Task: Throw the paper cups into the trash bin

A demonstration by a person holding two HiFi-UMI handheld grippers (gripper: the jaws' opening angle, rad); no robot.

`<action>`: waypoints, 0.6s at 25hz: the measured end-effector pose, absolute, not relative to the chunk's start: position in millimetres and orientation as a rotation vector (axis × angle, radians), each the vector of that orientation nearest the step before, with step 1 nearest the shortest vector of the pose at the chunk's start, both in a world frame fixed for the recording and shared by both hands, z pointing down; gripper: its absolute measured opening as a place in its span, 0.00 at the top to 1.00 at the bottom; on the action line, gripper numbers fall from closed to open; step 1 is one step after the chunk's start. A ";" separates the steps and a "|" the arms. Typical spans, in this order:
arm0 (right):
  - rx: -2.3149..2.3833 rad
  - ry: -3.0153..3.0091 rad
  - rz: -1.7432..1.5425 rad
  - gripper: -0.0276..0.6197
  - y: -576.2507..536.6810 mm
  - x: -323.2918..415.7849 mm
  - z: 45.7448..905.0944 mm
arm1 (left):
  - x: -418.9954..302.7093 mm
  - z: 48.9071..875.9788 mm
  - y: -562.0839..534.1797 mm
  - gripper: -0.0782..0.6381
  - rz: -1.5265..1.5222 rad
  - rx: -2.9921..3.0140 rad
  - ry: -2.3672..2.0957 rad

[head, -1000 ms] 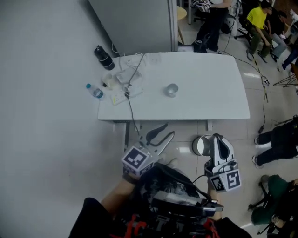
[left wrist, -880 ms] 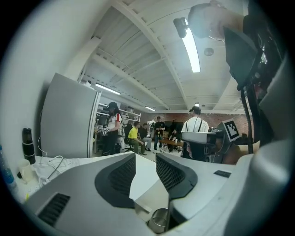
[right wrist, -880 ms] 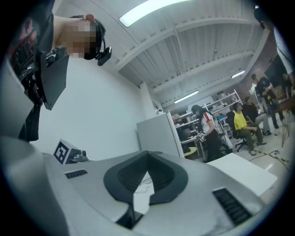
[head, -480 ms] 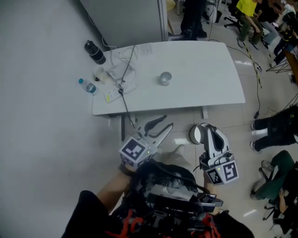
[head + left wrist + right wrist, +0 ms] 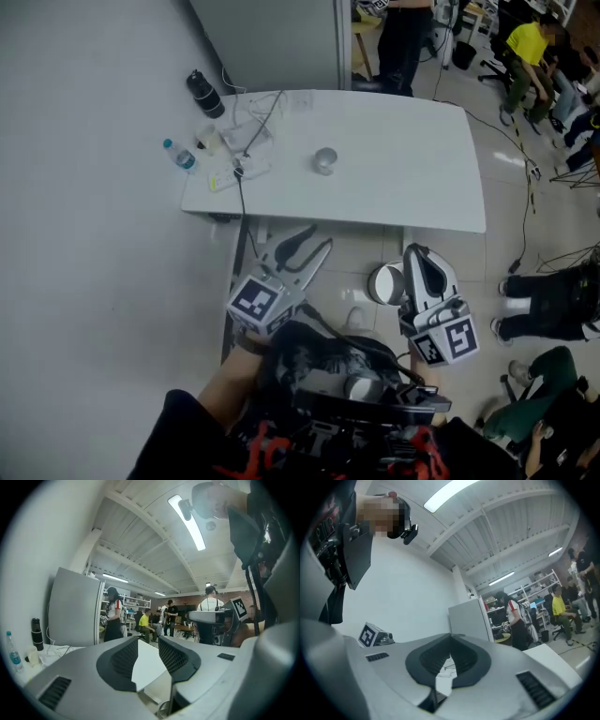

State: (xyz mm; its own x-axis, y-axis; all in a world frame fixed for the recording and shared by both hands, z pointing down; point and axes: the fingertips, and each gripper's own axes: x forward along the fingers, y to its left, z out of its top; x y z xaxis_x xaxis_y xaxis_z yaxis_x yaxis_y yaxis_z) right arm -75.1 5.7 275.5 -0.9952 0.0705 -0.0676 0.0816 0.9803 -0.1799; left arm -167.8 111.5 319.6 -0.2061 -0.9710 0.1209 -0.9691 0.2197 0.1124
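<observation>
Head view: the small pale paper cup [image 5: 324, 161] stands on the white rectangular table [image 5: 422, 187], well apart from my left gripper [image 5: 317, 240] and right gripper [image 5: 418, 253]. Left gripper view: my fingers [image 5: 123, 660] stand apart, holding nothing. Right gripper view: my fingers [image 5: 466, 660] are pressed together.

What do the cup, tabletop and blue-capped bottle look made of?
Cup: pale grey, matte, with a thin rim. Likely paper, but it is too small to be sure.
Tabletop: smooth white with an even, low sheen. Probably laminate or coated board.
Bottle: see-through body with a blue cap. It looks like clear plastic.
</observation>
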 end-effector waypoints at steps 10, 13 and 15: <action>0.257 3.060 -0.216 0.95 -65.6 -46.8 268.0 | -121.9 319.1 50.5 0.71 -0.048 1.740 -2.421; 0.278 3.054 -0.235 0.95 -68.2 -51.3 270.1 | -122.3 321.4 46.5 0.71 -0.047 1.726 -2.429; 0.295 3.049 -0.238 0.95 -63.9 -57.6 273.5 | -129.2 325.7 49.3 0.71 -0.043 1.718 -2.442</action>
